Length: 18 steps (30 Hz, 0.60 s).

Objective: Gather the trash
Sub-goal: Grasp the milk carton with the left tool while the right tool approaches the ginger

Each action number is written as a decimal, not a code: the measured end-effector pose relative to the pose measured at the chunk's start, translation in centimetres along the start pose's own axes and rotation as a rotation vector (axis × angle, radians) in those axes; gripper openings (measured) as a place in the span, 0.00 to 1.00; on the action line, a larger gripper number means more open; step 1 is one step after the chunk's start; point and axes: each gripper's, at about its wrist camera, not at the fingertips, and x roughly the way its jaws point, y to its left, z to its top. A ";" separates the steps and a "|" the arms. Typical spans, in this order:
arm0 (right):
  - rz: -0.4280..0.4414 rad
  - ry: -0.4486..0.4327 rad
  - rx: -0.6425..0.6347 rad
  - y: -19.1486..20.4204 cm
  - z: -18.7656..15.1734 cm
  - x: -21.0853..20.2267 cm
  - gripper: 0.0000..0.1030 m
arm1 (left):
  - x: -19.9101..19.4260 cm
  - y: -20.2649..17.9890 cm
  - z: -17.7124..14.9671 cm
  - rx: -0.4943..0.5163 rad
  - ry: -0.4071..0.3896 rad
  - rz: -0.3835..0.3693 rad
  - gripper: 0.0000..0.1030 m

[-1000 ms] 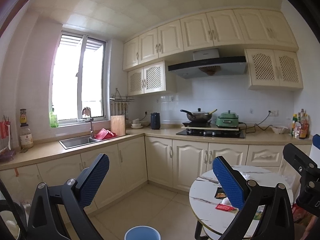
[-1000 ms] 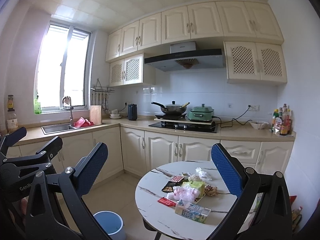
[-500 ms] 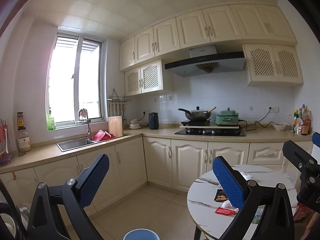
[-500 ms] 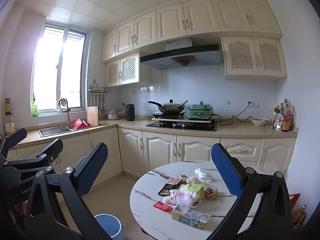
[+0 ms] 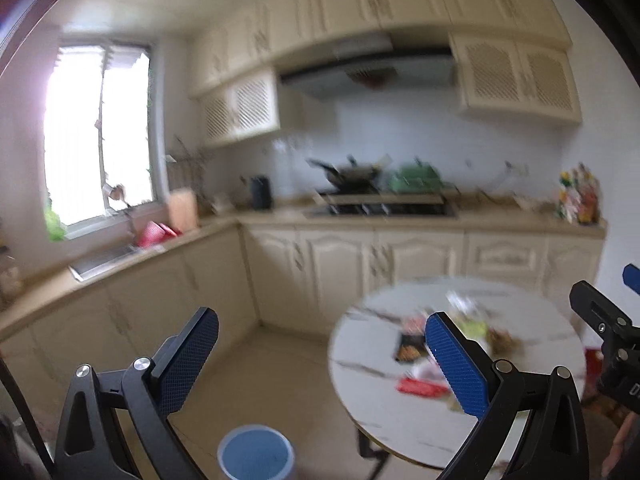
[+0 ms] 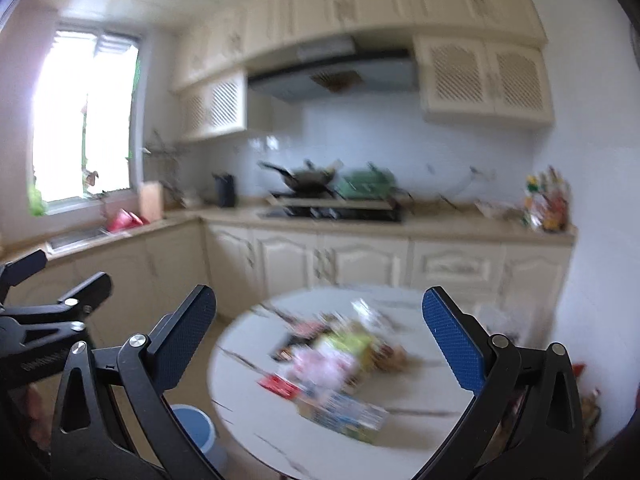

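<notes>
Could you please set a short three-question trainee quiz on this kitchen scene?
1. True or false: the left tool grips a wrapper.
2. Where does the round blue plastic bin stand: A) on the floor beside the table, B) on the counter?
3. Fill in: the trash lies on the round white marble-patterned ____.

Key: 1 false, both the left tool and the right tool are open and empty; 2 A; 3 table.

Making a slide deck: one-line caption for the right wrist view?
Open right gripper approaches round table strewn with trash; blue bin beside it.
</notes>
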 end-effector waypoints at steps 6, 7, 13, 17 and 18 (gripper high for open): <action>-0.080 0.149 0.042 -5.0 -4.4 4.1 1.00 | 7.6 -3.1 -1.0 0.062 0.149 -0.086 0.99; -0.093 0.172 0.048 -5.7 -5.2 4.8 1.00 | 9.4 -4.0 -1.5 0.078 0.187 -0.106 0.99; -0.151 0.324 0.097 -10.3 -10.0 8.6 1.00 | 17.9 -7.5 -2.3 0.111 0.401 -0.256 0.99; -0.163 0.399 0.098 -12.3 -12.2 10.3 1.00 | 20.7 -8.7 -2.6 0.105 0.448 -0.267 0.99; -0.175 0.410 0.093 -12.7 -12.6 10.7 1.00 | 21.3 -8.7 -2.3 0.103 0.450 -0.260 0.99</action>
